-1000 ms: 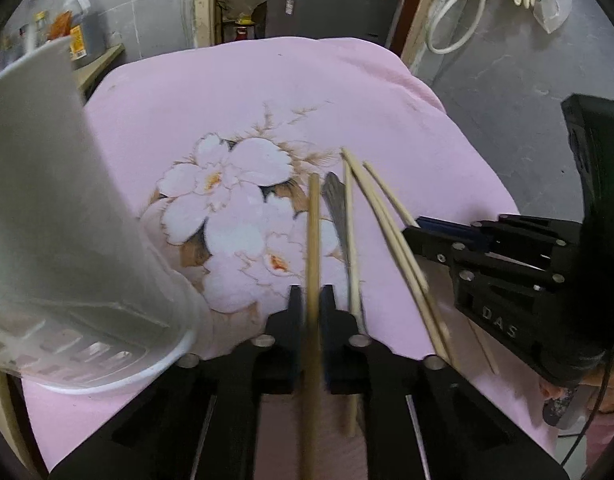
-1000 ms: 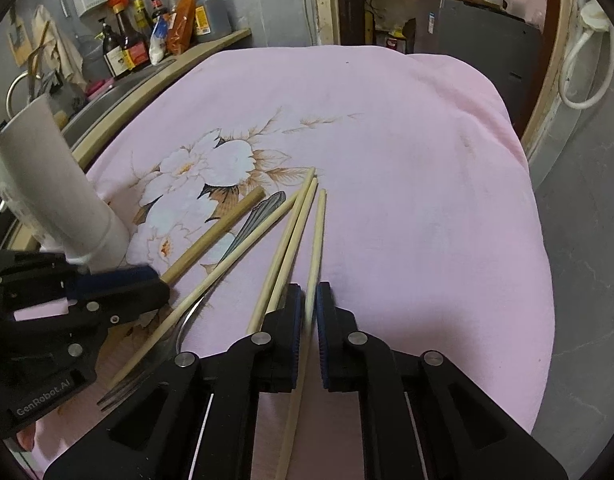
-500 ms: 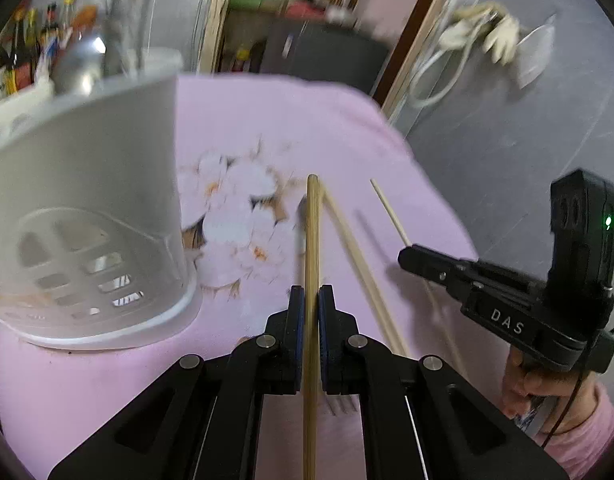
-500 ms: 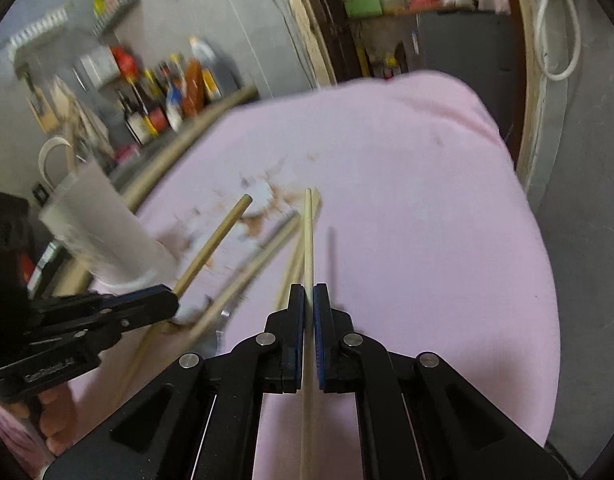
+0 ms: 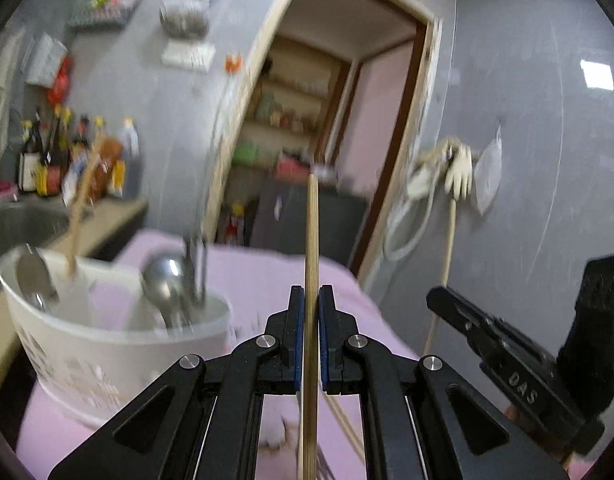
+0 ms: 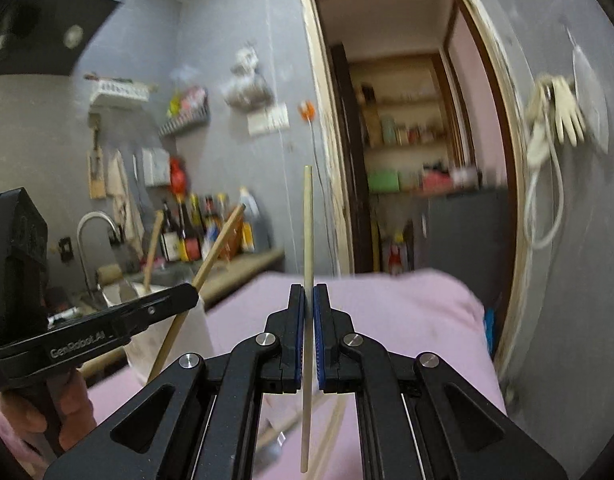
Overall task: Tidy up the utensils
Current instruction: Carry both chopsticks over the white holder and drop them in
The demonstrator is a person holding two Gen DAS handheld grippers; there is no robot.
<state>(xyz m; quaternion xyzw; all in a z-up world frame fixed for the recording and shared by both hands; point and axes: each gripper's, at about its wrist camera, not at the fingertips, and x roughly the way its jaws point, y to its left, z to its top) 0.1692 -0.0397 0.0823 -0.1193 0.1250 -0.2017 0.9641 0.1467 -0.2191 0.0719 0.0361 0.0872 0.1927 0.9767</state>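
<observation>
My left gripper [image 5: 311, 300] is shut on a thick wooden chopstick [image 5: 311, 236] and holds it upright above the pink cloth [image 5: 263, 276]. The white utensil holder [image 5: 119, 344] stands just left of it, with metal spoons [image 5: 167, 284] and a wooden stick [image 5: 81, 216] inside. My right gripper [image 6: 309, 300] is shut on a thin pale chopstick [image 6: 307, 224], also raised upright. In the right wrist view the left gripper [image 6: 107, 324] and its chopstick [image 6: 203, 276] show at the left, in front of the holder [image 6: 187, 336]. More chopsticks [image 6: 331, 436] lie on the cloth below.
A counter with a sink [image 5: 23, 224], tap [image 6: 93, 228] and several bottles [image 6: 195, 232] runs along the left. A doorway with shelves [image 6: 407, 132] and a dark cabinet [image 5: 303, 216] lies beyond the table. Gloves and a hose [image 5: 447, 176] hang on the right wall.
Both grippers have lifted and tilted up with their chopsticks, from lying low over the cloth to pointing at the far wall. The holder now shows its open top.
</observation>
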